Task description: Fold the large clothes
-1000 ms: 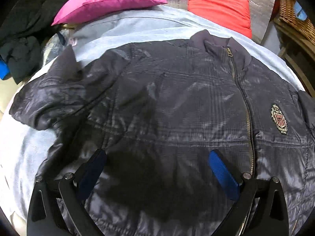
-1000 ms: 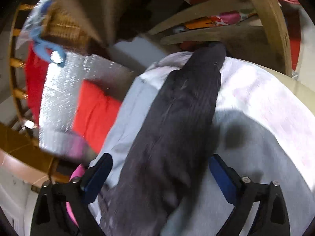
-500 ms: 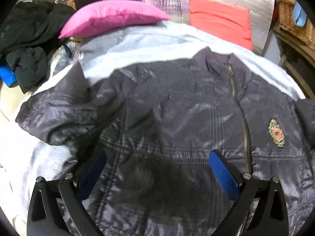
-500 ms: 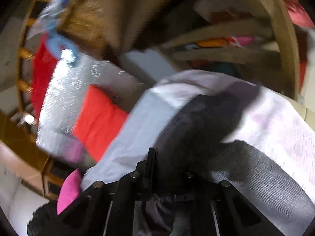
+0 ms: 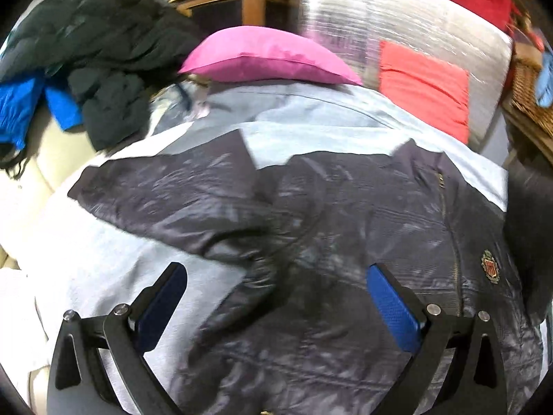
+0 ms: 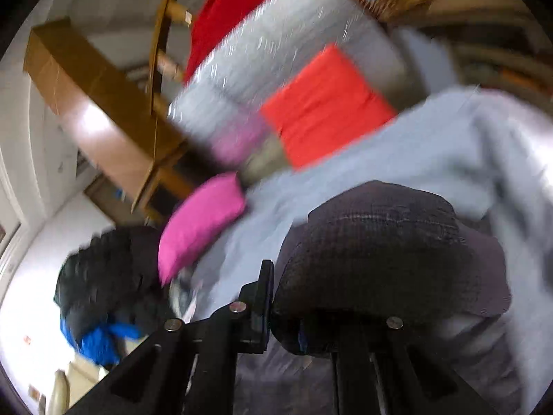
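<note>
A dark shiny zip jacket (image 5: 345, 242) with a chest crest lies front up on a pale blue sheet (image 5: 311, 117). Its left sleeve (image 5: 179, 193) stretches out to the left. My left gripper (image 5: 276, 297) is open and hovers over the jacket's armpit area, holding nothing. My right gripper (image 6: 297, 318) is shut on the jacket's other sleeve (image 6: 387, 259), whose dark cuff bulges above the jaws, lifted off the sheet. That raised sleeve shows as a dark shape at the right edge of the left wrist view (image 5: 528, 228).
A pink pillow (image 5: 266, 55) and an orange cushion (image 5: 425, 86) lie at the head of the bed against a silver padded panel (image 5: 397, 24). A heap of black and blue clothes (image 5: 86, 69) sits at the far left. A wicker basket (image 5: 528, 93) stands at the right.
My right gripper closed on the sleeve and lifted it, swinging toward the bed's middle. My left gripper drew back and shifted left, so the left sleeve is more in view.
</note>
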Tool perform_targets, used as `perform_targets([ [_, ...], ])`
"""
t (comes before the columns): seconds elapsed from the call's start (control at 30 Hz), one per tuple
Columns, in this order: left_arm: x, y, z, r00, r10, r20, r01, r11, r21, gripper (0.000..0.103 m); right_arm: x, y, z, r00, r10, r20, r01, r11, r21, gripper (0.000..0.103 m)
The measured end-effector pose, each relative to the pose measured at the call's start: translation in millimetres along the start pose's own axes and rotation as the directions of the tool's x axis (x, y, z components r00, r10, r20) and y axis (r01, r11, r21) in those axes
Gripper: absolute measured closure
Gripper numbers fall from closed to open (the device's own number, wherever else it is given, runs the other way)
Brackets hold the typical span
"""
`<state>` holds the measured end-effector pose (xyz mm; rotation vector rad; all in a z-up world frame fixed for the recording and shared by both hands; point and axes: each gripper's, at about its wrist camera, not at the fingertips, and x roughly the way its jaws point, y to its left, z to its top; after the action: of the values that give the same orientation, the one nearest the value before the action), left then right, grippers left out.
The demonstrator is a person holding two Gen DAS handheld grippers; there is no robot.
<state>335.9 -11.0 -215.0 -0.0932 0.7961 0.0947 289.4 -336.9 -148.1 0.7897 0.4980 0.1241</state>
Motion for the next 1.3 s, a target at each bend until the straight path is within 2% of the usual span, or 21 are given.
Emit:
perform_targets([
  [0.1,-0.4,10.6,-2.1,1.000,0.026,0.008,-0.026,1.000,-0.009,0.000,41.9,2.7,-45.0,0.990,0.007,-0.143,0.006,0.996,0.094,0.083],
  [0.13,-0.3,13.1,-2.7,0.999,0.032,0.010,-0.032,0.999,-0.010,0.000,56.4,-0.5,-59.2,0.980,0.006,-0.197,0.019,0.992,0.125,0.075],
  [0.17,-0.1,15.3,-3.2,0.999,0.032,0.010,-0.031,0.999,-0.009,0.000,70.1,-8.6,-69.0,0.968,0.003,-0.251,0.035,0.988,0.150,0.049],
  [0.2,0.2,16.3,-4.2,1.000,0.027,0.007,-0.027,1.000,-0.007,0.000,81.4,-15.4,-83.7,0.949,0.015,-0.314,0.044,0.983,0.180,0.033],
  [0.23,-0.8,15.7,-6.1,1.000,0.026,0.005,-0.026,1.000,-0.004,0.000,89.4,-22.9,-99.2,0.926,0.053,-0.374,0.038,0.972,0.232,0.021],
  [0.3,0.8,13.2,-8.1,1.000,0.022,-0.002,-0.022,1.000,0.004,0.000,85.9,-33.6,-112.4,0.917,0.089,-0.388,0.024,0.960,0.278,0.021],
  [0.4,0.5,3.0,-8.3,1.000,-0.002,0.000,0.002,1.000,0.017,0.000,55.1,-37.7,-109.1,0.905,0.142,-0.400,-0.039,0.966,0.254,0.021],
  [0.5,-6.7,-17.0,-7.3,0.998,-0.066,0.025,0.064,0.997,0.047,0.000,11.5,-39.8,-88.2,0.912,0.143,-0.385,-0.086,0.983,0.162,0.021],
  [0.57,-13.2,-33.8,-8.0,0.993,-0.106,0.048,0.101,0.991,0.088,0.000,-19.0,-48.5,-71.8,0.925,0.134,-0.356,-0.102,0.989,0.108,0.021],
  [0.67,-24.4,-66.1,-11.2,0.978,-0.202,0.055,0.191,0.969,0.157,0.000,-58.4,-80.6,-46.0,0.971,0.089,-0.221,-0.067,0.992,0.105,0.021],
  [0.73,-31.9,-92.1,-13.2,0.958,-0.285,0.024,0.276,0.943,0.187,0.000,-74.4,-118.8,-32.4,0.996,0.041,-0.082,-0.022,0.975,0.220,0.021],
  [0.8,-38.2,-113.2,-14.7,0.945,-0.327,0.003,0.318,0.923,0.216,0.000,-76.4,-148.1,-32.0,0.998,0.058,0.022,-0.061,0.944,0.325,0.022],
  [0.83,-41.9,-127.7,-14.8,0.943,-0.332,-0.004,0.323,0.914,0.244,0.000,-72.1,-163.5,-35.2,0.996,0.072,0.052,-0.086,0.928,0.362,0.025],
  [0.87,-46.6,-151.4,-15.1,0.946,-0.323,-0.008,0.311,0.904,0.295,0.000,-66.5,-172.6,-39.1,0.996,0.074,0.055,-0.089,0.919,0.384,0.032],
  [0.9,-47.9,-161.8,-15.0,0.948,-0.318,-0.007,0.304,0.898,0.320,0.000,-58.8,-181.8,-44.7,0.996,0.082,0.042,-0.092,0.909,0.406,0.036],
  [0.97,-50.9,-204.5,-18.9,0.954,-0.301,-0.006,0.277,0.868,0.412,0.000,-46.6,-192.3,-50.4,0.995,0.095,0.010,-0.090,0.891,0.445,0.052],
  [1.07,-39.9,-249.9,-30.5,0.964,-0.263,-0.030,0.241,0.826,0.509,0.000,-47.9,-208.3,-47.3,0.987,0.149,0.055,-0.155,0.831,0.535,0.053],
  [1.1,-33.1,-261.4,-35.4,0.967,-0.254,-0.039,0.235,0.815,0.529,0.000,-49.3,-213.9,-46.1,0.987,0.149,0.063,-0.159,0.818,0.553,0.053],
  [1.17,-14.4,-283.2,-46.7,0.975,-0.211,-0.066,0.211,0.798,0.565,0.000,-49.7,-226.0,-44.3,0.991,0.129,0.029,-0.121,0.804,0.582,0.053],
  [1.23,4.0,-290.8,-54.3,0.978,-0.179,-0.104,0.206,0.792,0.575,0.001,-38.7,-238.1,-49.2,0.983,0.185,0.000,-0.143,0.759,0.635,0.054],
  [1.3,18.7,-293.9,-58.3,0.977,-0.163,-0.134,0.211,0.797,0.566,0.006,-32.9,-242.4,-49.7,0.982,0.188,-0.019,-0.132,0.752,0.645,0.054],
])
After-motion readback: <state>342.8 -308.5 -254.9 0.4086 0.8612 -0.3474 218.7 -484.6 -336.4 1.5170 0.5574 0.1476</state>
